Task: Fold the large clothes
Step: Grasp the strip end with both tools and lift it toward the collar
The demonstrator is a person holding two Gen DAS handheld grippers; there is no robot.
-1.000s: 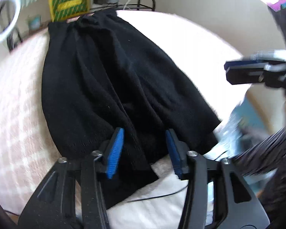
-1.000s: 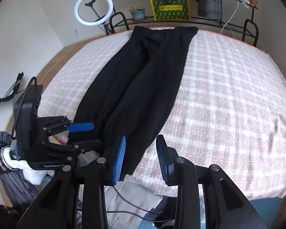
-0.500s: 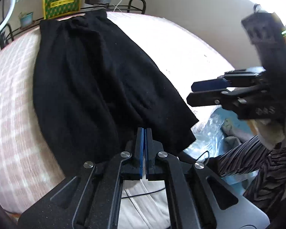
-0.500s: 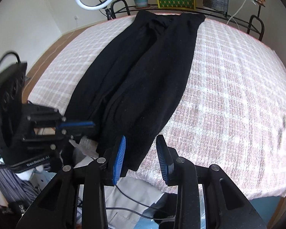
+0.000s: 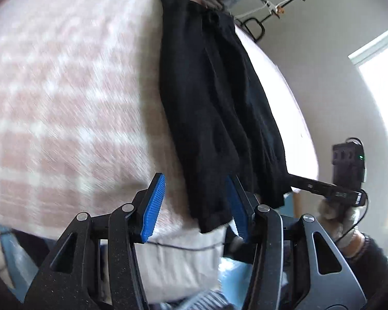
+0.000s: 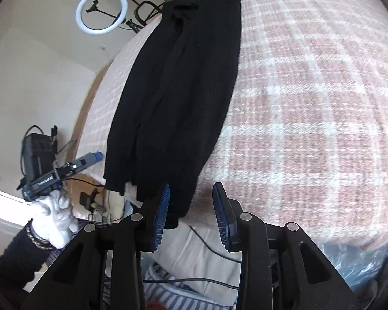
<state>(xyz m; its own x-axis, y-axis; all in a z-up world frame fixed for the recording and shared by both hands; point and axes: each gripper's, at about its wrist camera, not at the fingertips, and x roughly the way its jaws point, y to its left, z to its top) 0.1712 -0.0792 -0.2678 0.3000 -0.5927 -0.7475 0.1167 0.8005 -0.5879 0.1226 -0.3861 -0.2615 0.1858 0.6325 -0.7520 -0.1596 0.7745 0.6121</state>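
Black trousers [image 5: 219, 108] lay lengthwise on the bed [image 5: 64, 90], both hand-held grippers angled down over the hem end.

The left hand-held gripper [image 5: 196, 204] tilted down at the bed's near edge, its jaws opening with the near hem between the blue pads but untouched. The right hand-held gripper [image 6: 191, 211] also pointed down, jaws apart, the hem corner just inside its left pad, with no grip visible. A white-gloved hand [image 6: 54, 214] carried the left tool in the right wrist view. The garment's long axis ran away from the cameras, waistband at the far end, hems overhanging the near edge of the pink checked blanket. A ring light [image 6: 102, 11] stood beyond the bed; a cable [image 6: 214, 253] crossed below the edge.
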